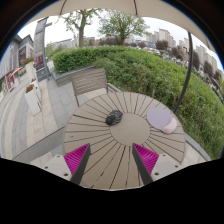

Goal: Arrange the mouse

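Round slatted table (95,135), mouse (114,117), pad (162,119), open gripper (112,157) short of them

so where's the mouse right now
In the gripper view the mouse sits near the middle of the round slatted table, beyond the open gripper, with the pale mouse pad to its right.

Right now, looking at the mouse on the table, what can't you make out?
Gripper view only:
- Mouse: too small to show its buttons or which way it faces.
- White thing beside it: too blurred to identify.
- Table: near edge hidden behind the claw, whose fingers stand open.
- Chair: legs hidden by the table.
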